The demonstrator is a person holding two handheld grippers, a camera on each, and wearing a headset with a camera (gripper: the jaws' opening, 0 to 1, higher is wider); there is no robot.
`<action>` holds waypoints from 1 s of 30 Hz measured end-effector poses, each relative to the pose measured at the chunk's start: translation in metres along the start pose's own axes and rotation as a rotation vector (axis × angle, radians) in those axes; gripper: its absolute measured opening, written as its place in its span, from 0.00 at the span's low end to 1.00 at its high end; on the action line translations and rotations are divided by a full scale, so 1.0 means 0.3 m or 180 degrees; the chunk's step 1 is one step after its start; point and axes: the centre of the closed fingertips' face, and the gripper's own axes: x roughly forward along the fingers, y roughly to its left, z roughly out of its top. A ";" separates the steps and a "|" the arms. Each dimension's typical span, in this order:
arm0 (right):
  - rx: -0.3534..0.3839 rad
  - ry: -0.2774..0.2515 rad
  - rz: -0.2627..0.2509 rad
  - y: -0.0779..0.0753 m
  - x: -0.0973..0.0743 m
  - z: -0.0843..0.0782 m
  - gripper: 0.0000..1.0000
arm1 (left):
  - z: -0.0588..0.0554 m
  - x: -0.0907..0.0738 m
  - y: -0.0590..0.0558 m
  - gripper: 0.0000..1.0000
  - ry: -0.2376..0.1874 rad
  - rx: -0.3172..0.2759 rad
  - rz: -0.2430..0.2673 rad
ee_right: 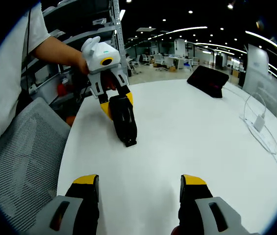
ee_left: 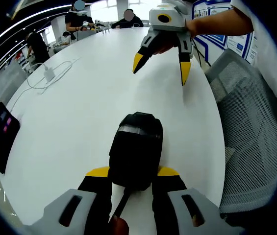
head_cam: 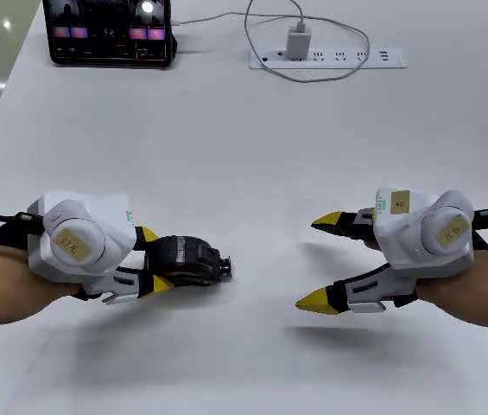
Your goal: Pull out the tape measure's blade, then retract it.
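Black tape measure [head_cam: 187, 259] is lying on the white table [head_cam: 244, 156], its blade not showing as drawn out, with the left gripper [head_cam: 154, 258] clamping its body. Right gripper [head_cam: 320, 261] is hovering well apart, jaws spread and empty. Pulling and retracting are both seemingly remaining.

white-bodied grippers [head_cam: 155, 258] [head_cam: 310, 263], yellow-tipped black fingers [head_cam: 318, 300]

The rear of the tape measure [head_cam: 195, 258] is covered by the jaws of the left gripper [head_cam: 155, 258]. The tablet [head_cam: 110, 39], far beyond that gripper, is cut off by the top edge, and its screen cannot be read.
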 end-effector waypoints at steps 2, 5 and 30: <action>0.0072 -0.0065 0.0045 0.000 0.011 0.006 0.62 | 0.000 0.000 0.000 0.26 0.0011 0.0012 -0.0003; 0.0084 -0.0077 0.0050 -0.007 0.023 0.009 0.61 | -0.001 0.000 0.000 0.26 0.0037 0.0029 -0.0010; -0.0117 -0.0140 0.0274 0.012 0.157 0.055 0.42 | -0.005 0.002 -0.001 0.26 0.0069 0.0027 -0.0001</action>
